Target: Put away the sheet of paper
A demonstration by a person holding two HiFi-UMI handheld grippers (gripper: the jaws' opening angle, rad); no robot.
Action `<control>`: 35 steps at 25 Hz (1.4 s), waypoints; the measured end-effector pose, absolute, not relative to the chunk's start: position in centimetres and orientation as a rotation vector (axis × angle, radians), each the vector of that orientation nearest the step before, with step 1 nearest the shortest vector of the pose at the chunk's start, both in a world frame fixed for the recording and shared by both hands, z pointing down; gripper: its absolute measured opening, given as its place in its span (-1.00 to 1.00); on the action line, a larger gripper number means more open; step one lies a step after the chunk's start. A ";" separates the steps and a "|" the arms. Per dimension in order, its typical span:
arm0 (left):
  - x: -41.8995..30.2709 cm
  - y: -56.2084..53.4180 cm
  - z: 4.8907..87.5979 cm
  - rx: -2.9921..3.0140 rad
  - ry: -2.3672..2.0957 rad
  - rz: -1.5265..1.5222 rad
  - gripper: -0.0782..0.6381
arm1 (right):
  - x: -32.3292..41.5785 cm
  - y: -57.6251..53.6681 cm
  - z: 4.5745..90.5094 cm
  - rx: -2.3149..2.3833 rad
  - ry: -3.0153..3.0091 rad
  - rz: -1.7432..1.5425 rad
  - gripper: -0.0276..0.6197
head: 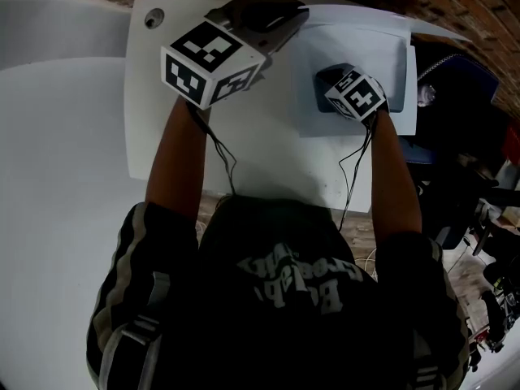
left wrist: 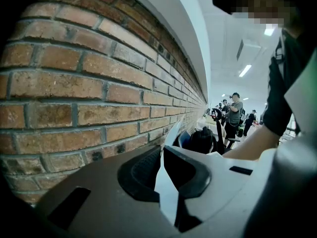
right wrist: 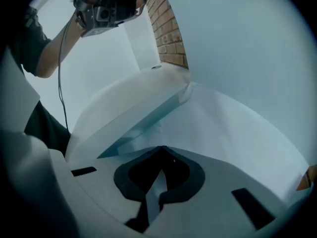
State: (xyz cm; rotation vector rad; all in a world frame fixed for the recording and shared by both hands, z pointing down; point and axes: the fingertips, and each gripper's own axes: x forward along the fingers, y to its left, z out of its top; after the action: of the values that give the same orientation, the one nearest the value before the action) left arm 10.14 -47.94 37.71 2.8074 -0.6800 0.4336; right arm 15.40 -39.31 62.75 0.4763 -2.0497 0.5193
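A pale clear folder (head: pixel 357 55) lies on the white table (head: pixel 244 153) near its far right corner, with the white sheet of paper (right wrist: pixel 233 128) at it. My left gripper (left wrist: pixel 166 150) is at the folder's far left corner, shut on a thin white layer that looks like the folder's cover (left wrist: pixel 171 182). That cover (right wrist: pixel 129 103) stands lifted off the table like a flap. My right gripper (right wrist: pixel 161 150) points steeply down onto the folder's middle. Its jaws meet at the tips with a thin pale strip of sheet (right wrist: pixel 153 192) pinched between them.
A brick wall (left wrist: pixel 74 83) runs along the table's far edge. A round cable hole (head: pixel 153 18) sits in the table's far left corner. Chairs and bags (head: pixel 479 201) crowd the floor to the right, and people (left wrist: pixel 233 113) stand far off.
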 end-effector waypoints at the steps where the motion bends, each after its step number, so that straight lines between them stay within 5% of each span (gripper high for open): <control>1: 10.1 -47.9 37.6 2.809 -0.677 0.429 -0.73 | 15.4 -39.4 62.8 0.470 -2.047 0.529 -0.93; 14: 10.0 -48.6 37.8 2.796 -0.710 0.430 -0.73 | 20.6 -46.1 61.2 0.797 -2.014 0.431 -0.93; 35: 9.7 -49.0 37.7 2.798 -0.728 0.414 -0.73 | 21.0 -41.5 62.8 0.679 -1.900 0.587 -0.93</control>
State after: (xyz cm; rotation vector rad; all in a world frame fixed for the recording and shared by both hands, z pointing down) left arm 9.71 -49.02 37.72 2.7980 -0.7277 0.4142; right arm 20.98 -41.53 62.82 0.6792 -1.9003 0.5874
